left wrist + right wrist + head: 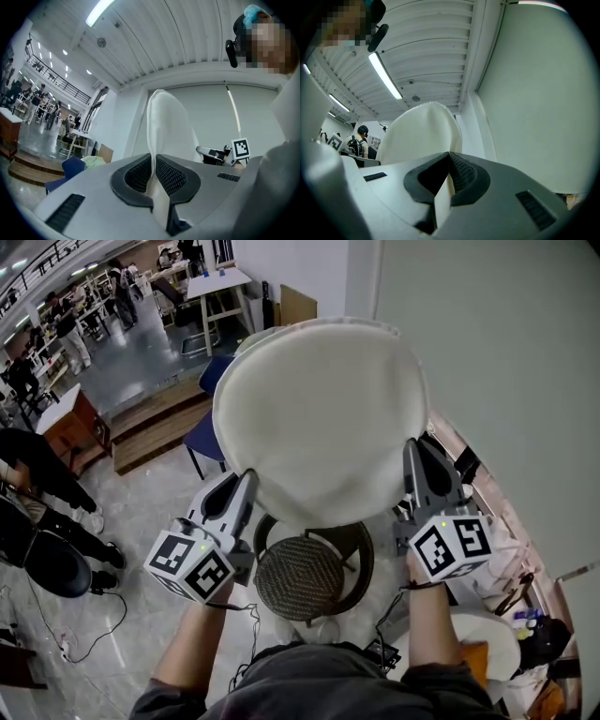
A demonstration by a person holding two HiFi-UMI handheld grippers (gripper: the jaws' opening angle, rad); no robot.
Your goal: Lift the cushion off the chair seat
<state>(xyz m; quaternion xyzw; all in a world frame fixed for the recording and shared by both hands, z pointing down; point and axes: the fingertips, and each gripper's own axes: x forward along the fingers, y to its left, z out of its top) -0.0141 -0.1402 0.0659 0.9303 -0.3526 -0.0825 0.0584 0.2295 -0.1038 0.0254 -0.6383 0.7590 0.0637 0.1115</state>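
A round cream cushion [319, 418] hangs in the air, lifted well above the woven round chair seat [300, 577] below it. My left gripper [246, 486] is shut on the cushion's lower left edge, and my right gripper [412, 454] is shut on its lower right edge. In the left gripper view the cushion [165, 126] stands edge-on between the dark pads [171, 176], and the right gripper's marker cube [240, 148] shows beyond it. The right gripper view has the cushion [423, 131] rising from between its pads [461, 172].
A blue chair [206, 432] stands left of the lifted cushion, by a wooden step [155, 427]. A white wall [497, 381] runs close on the right. Cables [84, 634] trail on the marble floor at left. People and tables fill the far hall [84, 306].
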